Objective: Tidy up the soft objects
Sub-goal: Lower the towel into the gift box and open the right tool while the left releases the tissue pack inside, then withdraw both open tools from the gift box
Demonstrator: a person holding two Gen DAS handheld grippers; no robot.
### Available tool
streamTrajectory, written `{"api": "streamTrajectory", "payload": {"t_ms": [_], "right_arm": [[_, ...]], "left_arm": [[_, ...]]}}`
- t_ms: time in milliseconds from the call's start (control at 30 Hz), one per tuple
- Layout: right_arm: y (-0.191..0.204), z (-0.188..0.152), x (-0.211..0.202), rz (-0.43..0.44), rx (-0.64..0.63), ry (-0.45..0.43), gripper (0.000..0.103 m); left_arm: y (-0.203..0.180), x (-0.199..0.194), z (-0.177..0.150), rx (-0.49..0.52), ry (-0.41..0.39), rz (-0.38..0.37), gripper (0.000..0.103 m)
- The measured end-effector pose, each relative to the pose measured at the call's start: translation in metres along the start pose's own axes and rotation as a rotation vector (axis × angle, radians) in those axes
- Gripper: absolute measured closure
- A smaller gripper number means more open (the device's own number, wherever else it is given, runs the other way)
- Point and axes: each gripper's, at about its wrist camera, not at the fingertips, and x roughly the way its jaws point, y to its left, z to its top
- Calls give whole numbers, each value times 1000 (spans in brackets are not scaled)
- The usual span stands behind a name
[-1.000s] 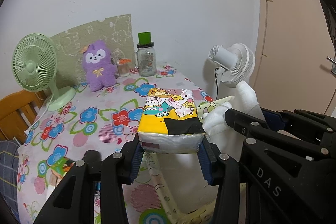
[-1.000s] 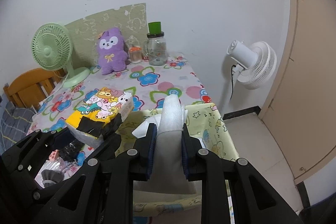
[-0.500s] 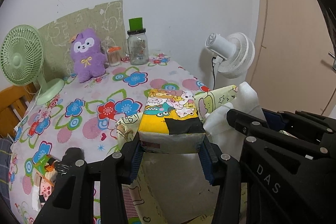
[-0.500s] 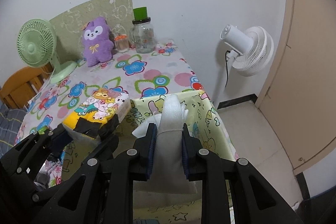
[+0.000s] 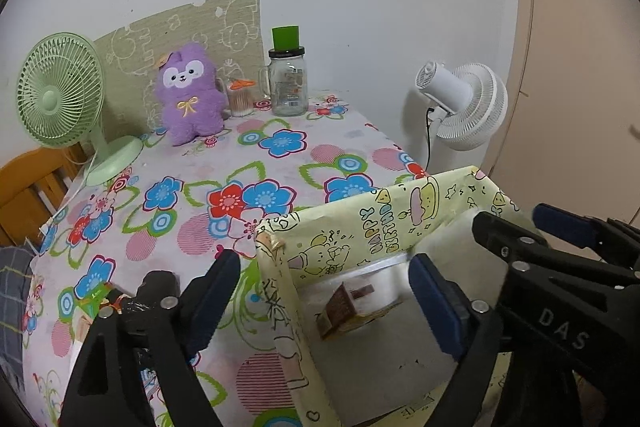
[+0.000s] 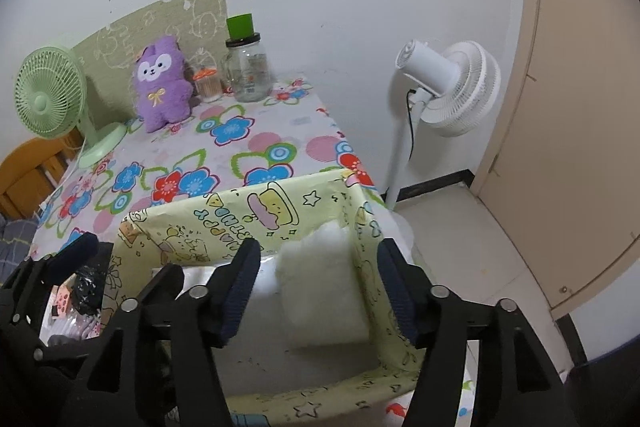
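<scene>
A yellow cartoon-print box (image 5: pixel 360 239) (image 6: pixel 240 219) stands at the table's near right corner. Inside it lie a tissue pack, seen end-on (image 5: pixel 352 311), and a white foam pad (image 6: pixel 320 291) that leans against the right wall. My left gripper (image 5: pixel 324 291) is open and empty above the box's left side. My right gripper (image 6: pixel 316 287) is open and empty above the foam pad. A purple plush toy (image 5: pixel 188 103) (image 6: pixel 160 83) sits upright at the back of the table.
A green desk fan (image 5: pixel 60 95) stands at the back left. A glass jar with a green lid (image 5: pixel 286 79) and a small cup (image 5: pixel 240 99) stand beside the plush. A white floor fan (image 6: pixel 444 87) stands right of the table. A wooden chair (image 5: pixel 28 187) is at the left.
Both grippers opened. The left let go of the tissue pack and the right let go of the foam pad; both now lie inside the yellow box.
</scene>
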Motion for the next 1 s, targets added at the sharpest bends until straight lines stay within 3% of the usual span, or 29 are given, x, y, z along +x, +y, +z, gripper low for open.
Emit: {"api": "streamTrajectory", "payload": {"t_ms": [200,1000], "right_arm": [[2,-4,-12,3,-11,-19,25],[31,-27,-67,-17,-48,-125,6]], "left_arm": [[1,-8,-1,14,-1,-6,8],[19,-57,-20,19,-46,-26,1]]}}
